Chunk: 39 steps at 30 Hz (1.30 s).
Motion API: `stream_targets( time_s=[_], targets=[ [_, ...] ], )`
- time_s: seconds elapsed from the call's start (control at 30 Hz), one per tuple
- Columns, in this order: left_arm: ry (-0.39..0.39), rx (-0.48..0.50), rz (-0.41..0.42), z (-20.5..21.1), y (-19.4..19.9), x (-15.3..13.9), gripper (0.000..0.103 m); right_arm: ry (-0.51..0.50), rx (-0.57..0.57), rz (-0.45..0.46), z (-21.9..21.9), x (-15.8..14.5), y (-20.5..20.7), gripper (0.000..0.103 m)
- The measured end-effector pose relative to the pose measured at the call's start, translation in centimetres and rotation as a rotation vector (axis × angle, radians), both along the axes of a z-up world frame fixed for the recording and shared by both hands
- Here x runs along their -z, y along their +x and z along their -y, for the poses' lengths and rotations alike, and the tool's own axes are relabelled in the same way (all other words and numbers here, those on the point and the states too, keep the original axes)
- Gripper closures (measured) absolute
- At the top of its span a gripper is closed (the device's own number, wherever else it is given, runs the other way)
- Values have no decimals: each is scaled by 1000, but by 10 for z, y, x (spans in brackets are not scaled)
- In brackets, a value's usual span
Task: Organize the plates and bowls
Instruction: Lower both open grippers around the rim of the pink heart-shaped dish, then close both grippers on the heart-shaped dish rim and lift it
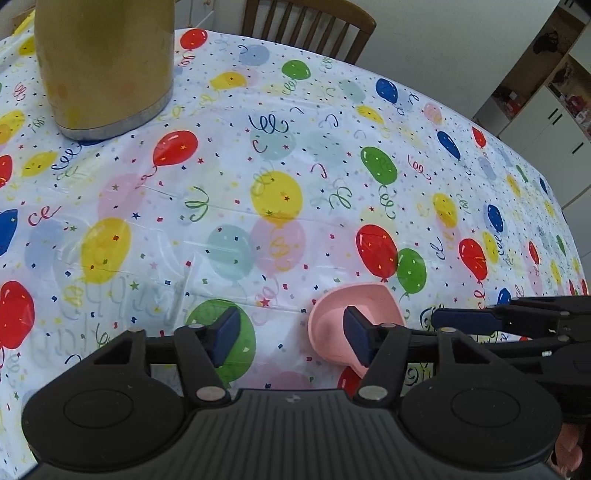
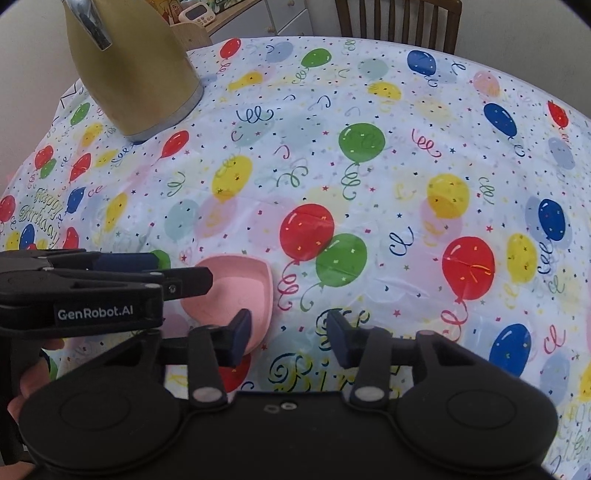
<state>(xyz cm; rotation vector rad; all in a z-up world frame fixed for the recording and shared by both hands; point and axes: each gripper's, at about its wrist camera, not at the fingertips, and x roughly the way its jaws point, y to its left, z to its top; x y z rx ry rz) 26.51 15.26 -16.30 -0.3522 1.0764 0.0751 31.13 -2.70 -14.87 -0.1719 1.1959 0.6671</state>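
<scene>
So the pink bowl [image 2: 236,291] sits upright on the balloon tablecloth [image 2: 369,184], near the front edge, right between the two tools. Left gripper [image 1: 291,338] and right gripper [image 2: 286,338] both have their jaws spread, holding nothing, hovering on either side of it, probably lining up a grab. Yellow kettle [image 2: 136,70] stands well apart at the back, chair [image 2: 399,18] behind the table.

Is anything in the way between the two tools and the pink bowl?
Nothing visible is. The pink bowl sits alone on the balloon tablecloth, just ahead of both open tools: the left tool and the right tool. The yellow kettle stands far back, well out of the way.
</scene>
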Motion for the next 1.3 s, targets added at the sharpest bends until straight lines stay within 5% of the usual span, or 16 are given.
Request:
stream_targets(
  time_s=[0.2,0.6,0.87,1.3],
  targets=[
    [-27,27,-1,1,-2,4,71,29,0,-20,1,6,5,78],
    [-27,42,-12,12,-3,3,92,22,-2,-41,-10,8,1,101],
    [-36,36,-15,17,-15,-10,96,-4,2,-28,-9,-3,-10,102],
    [-44,54,27,26,-55,-65,96,31,-17,23,3,-63,-47,102]
  ],
)
